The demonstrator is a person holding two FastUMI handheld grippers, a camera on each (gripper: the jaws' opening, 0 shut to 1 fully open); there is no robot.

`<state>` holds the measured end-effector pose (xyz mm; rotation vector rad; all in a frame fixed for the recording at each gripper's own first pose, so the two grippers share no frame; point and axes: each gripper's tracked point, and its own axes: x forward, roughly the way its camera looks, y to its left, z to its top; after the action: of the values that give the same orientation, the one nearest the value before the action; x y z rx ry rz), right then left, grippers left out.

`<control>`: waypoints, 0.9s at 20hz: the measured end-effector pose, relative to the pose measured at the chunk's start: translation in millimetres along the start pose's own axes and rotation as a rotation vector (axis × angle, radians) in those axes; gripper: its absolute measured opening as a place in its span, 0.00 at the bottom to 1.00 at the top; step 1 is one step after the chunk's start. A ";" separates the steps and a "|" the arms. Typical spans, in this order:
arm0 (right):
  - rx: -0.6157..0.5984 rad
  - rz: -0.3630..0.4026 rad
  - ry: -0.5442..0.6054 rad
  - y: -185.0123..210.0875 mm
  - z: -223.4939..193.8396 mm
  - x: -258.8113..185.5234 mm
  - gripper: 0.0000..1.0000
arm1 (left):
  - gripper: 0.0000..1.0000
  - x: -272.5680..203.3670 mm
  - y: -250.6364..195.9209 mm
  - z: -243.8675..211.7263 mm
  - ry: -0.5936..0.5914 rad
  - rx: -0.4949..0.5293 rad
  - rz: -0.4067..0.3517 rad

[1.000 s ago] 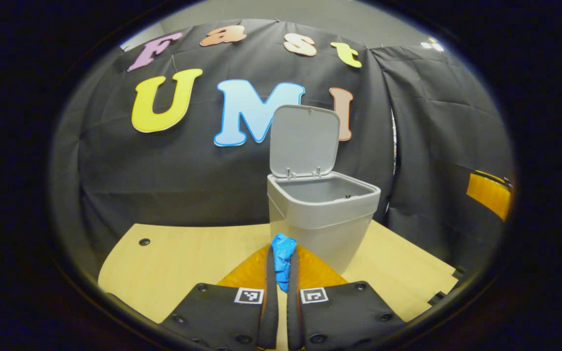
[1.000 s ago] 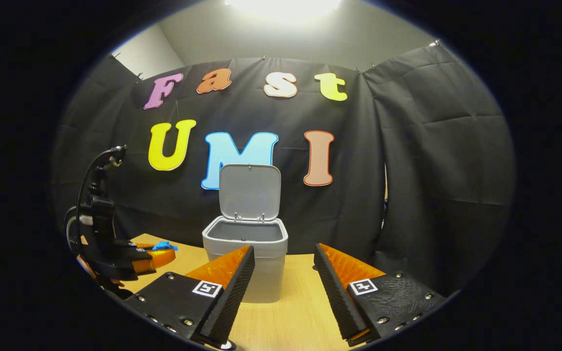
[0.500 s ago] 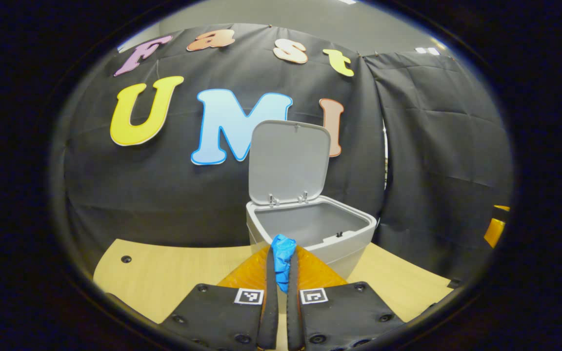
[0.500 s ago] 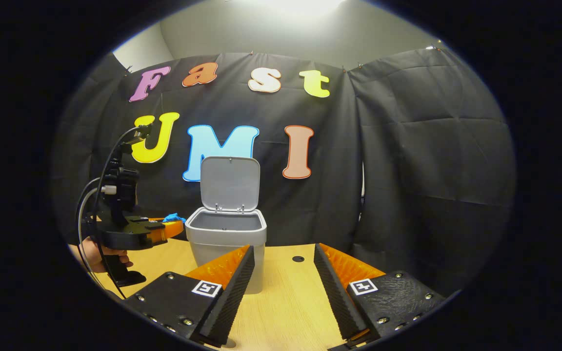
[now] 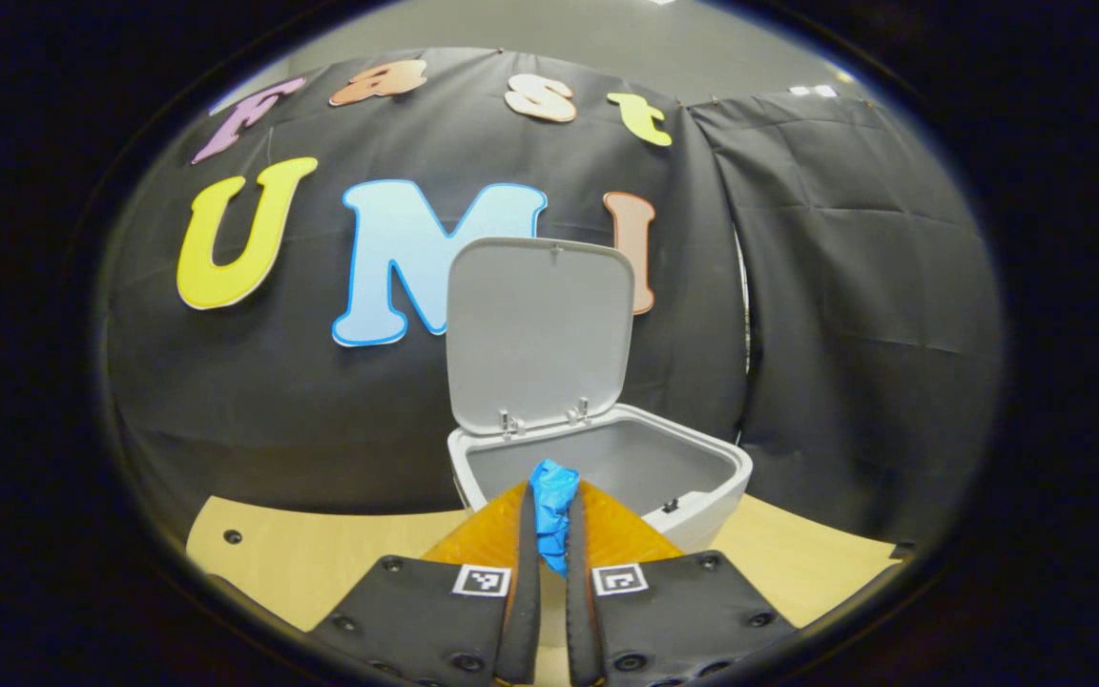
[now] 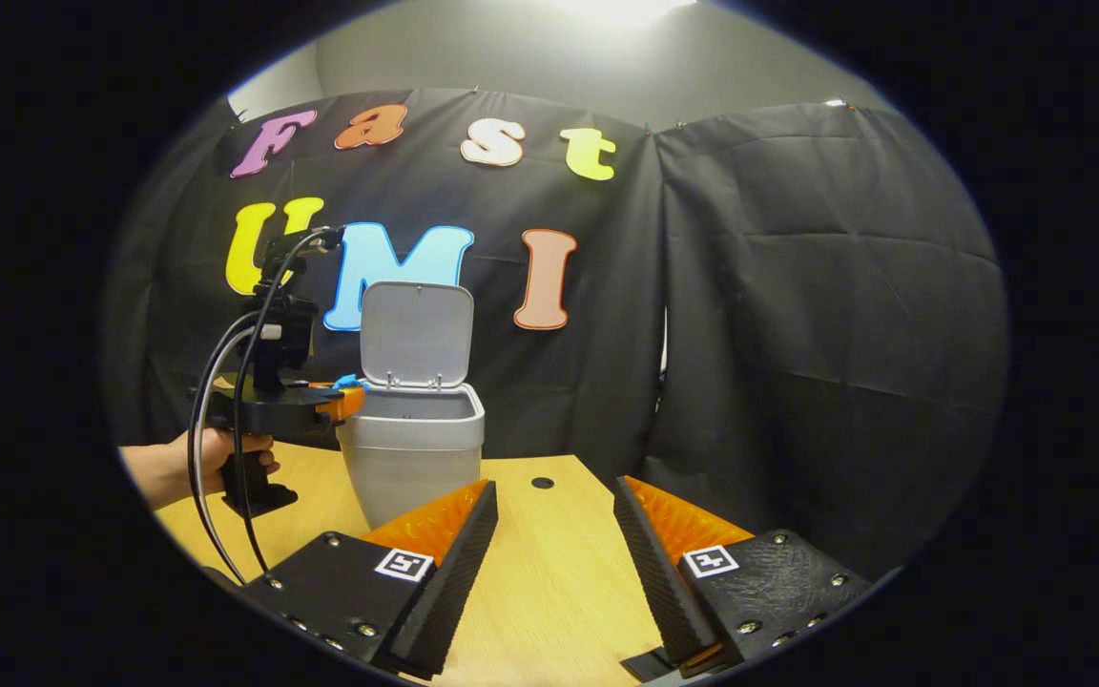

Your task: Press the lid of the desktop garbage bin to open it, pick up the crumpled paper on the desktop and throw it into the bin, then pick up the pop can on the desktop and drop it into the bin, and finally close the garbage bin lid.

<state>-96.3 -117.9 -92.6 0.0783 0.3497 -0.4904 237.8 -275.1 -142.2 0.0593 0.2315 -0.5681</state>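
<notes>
A: Left gripper status?
B: Clenched on the crumpled paper. It's blue, pinched between both fingers, sticking out past the tips.
A: Where relative to the bin?
B: In the left gripper view the tips sit at the near rim of the garbage bin, paper in front of the open mouth. In the right gripper view the left gripper is level with the bin rim, at its left edge, paper just beside the rim. Can't tell whether it's over the opening or only next to it.
A: Lid?
B: Lid is up, standing near vertical on its hinges at the back. Bin interior visible, grey.
A: Right gripper?
B: Released, fingers spread wide, nothing between them. Low over the tabletop, well apart from the bin.
A: Who's holding the left one?
B: A hand on its handle, cables looping off the body.
</notes>
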 end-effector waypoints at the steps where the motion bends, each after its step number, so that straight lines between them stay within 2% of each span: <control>1: 0.004 -0.011 0.006 -2.8 -2.9 -1.2 0.80 | 0.19 5.7 -0.3 0.7 0.002 0.001 -0.004; 3: 0.009 -0.030 0.016 -7.7 -6.2 -3.8 0.80 | 0.26 13.4 -0.9 -0.6 0.008 0.000 -0.012; 4: 0.008 -0.037 0.020 -9.1 -7.0 -5.3 0.80 | 0.26 15.1 -1.1 0.3 0.012 -0.003 -0.016; 6: 0.003 -0.047 0.024 -12.2 -8.5 -6.0 0.80 | 0.36 17.5 -5.4 -2.3 0.018 -0.004 -0.024; 8: 0.006 -0.042 0.029 -10.5 -8.7 -6.4 0.80 | 0.39 18.8 -8.7 -1.6 0.020 -0.012 -0.035; 9: 0.007 -0.034 0.029 -8.3 -9.0 -6.2 0.80 | 0.46 19.4 -11.1 -2.6 0.021 -0.016 -0.039; 11: 0.008 -0.021 0.025 -4.4 -8.5 -5.2 0.80 | 0.67 17.2 -14.3 -3.0 0.024 -0.025 -0.047; 15: 0.000 0.014 0.006 5.4 -4.6 -2.2 0.81 | 0.96 6.4 -15.0 3.3 0.009 -0.036 -0.044; 18: -0.009 0.072 -0.011 19.1 -5.0 -0.9 0.80 | 0.95 -11.5 -10.6 14.5 -0.021 -0.048 -0.029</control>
<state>-89.6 -99.9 -97.2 0.0790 0.3367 -0.4183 225.6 -279.7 -125.3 0.0031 0.2257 -0.5920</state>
